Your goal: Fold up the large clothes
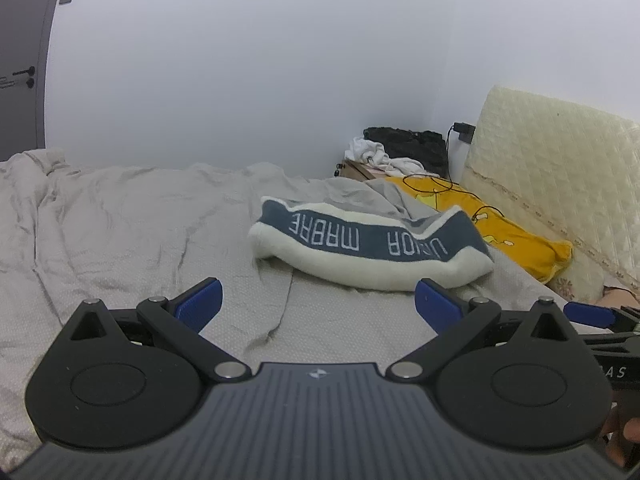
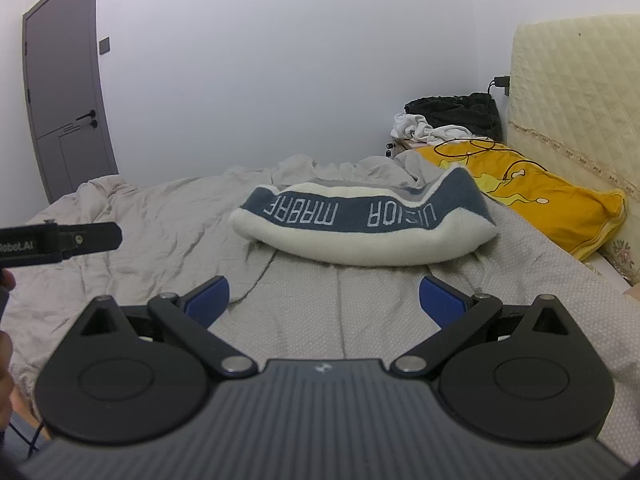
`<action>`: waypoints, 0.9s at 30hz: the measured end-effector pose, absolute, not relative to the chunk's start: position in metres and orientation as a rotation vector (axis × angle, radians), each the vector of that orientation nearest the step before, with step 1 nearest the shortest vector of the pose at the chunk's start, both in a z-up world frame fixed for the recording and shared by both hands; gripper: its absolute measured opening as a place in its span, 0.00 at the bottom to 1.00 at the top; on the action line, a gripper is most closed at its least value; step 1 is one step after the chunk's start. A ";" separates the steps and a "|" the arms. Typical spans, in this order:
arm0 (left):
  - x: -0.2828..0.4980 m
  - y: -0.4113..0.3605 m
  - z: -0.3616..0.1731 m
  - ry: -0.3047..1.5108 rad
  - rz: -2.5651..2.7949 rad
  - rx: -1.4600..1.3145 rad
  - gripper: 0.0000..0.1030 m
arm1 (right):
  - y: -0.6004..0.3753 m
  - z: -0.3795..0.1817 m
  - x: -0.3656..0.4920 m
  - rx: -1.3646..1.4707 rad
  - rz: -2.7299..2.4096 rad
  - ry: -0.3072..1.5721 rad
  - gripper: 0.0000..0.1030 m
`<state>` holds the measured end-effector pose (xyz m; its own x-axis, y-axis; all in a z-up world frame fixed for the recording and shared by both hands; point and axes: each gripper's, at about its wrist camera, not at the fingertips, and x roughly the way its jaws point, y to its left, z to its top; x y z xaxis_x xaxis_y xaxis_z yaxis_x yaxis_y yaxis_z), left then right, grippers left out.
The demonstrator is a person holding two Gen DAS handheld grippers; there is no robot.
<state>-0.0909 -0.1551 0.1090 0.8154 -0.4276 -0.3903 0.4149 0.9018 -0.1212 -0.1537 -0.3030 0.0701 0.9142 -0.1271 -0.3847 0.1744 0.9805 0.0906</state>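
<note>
Both grippers hover over the bed with nothing between their blue pads. The left gripper (image 1: 318, 300) has its jaws spread wide, and so does the right gripper (image 2: 324, 296). Ahead of both, just beyond the fingertips, lies a grey dotted garment (image 2: 320, 304) spread flat on the rumpled bedsheet (image 1: 120, 216); it may be a nightshirt, though its outline is hard to read. A white and blue fleece bundle (image 2: 360, 224) rests on the garment's far end. Farther right sits a yellow pillow (image 2: 552, 200) against the cream headboard (image 2: 576, 92).
</note>
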 end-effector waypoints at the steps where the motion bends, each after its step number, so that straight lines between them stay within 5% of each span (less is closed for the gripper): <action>1: -0.092 -0.155 0.109 0.422 -0.451 -0.029 1.00 | -0.303 0.070 -0.154 0.124 -0.157 0.388 1.00; 27: -0.093 -0.156 0.110 0.427 -0.438 -0.016 1.00 | -0.299 0.068 -0.155 0.121 -0.156 0.398 1.00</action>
<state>-0.0926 -0.1563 0.1097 0.8184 -0.4148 -0.3978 0.4083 0.9067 -0.1054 -0.1551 -0.2994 0.0679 0.9100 -0.1270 -0.3947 0.1743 0.9809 0.0862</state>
